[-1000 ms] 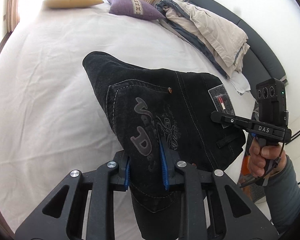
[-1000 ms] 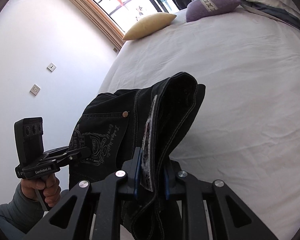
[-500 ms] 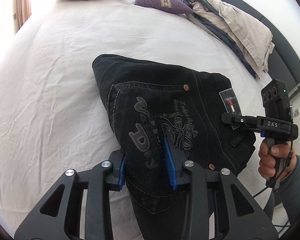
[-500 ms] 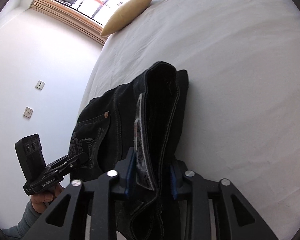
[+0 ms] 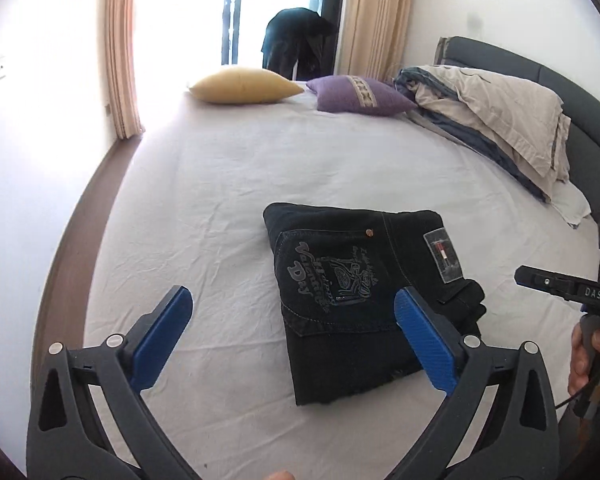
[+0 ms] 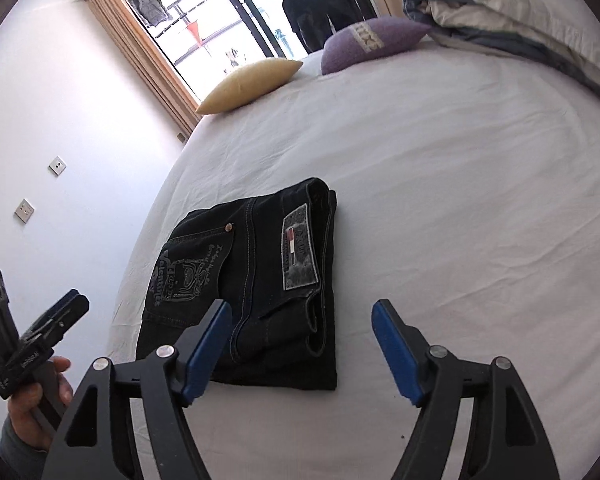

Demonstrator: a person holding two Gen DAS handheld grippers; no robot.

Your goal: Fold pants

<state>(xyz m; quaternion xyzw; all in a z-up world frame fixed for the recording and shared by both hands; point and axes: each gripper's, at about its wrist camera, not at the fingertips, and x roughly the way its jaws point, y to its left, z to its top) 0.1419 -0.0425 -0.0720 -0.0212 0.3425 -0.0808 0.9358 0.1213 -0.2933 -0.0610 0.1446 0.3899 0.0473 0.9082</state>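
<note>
pants [image 5: 364, 304]: black jeans, folded into a compact block and lying flat on the bed [image 5: 228, 184]; the back pocket with its grey print and the waistband label [image 6: 299, 253] face up. A second ago we have them lifted, pinched at the near edge by both grippers; now nothing touches them.

left gripper [image 5: 292, 320]: jaws opening, and we see them stand very wide. No cloth is between the blue pads [image 5: 162, 340]. From this view the right pad overlaps the pants' near right corner, but we judge it sits above and short of the cloth, not on it.

right gripper [image 6: 302, 340]: jaws opening too, a little less wide than the left. Its left pad crosses the near edge of the pants in the view; no fabric is pinched.

change: half a second ago both pairs of pads clamp a fold of denim; now both are released and pulled back, so that the pants show whole in both views.

hands: the left hand [image 6: 36, 396] shows on its handle in the right view, and the right hand [image 5: 592, 360] in the left view; both are beside the pants, apart from them.

bed, far end: yellow pillow [image 5: 244, 90], purple pillow [image 5: 360, 96] and a heap of bedding [image 5: 496, 120], all well apart from the pants.

fold quality: edges roughly square; the near right corner shows a loose layer poking out, and the near hem looks slightly ragged.

task reading: we judge the last fold laid down and the release made. What may remain is a tidy of that corner.
</note>
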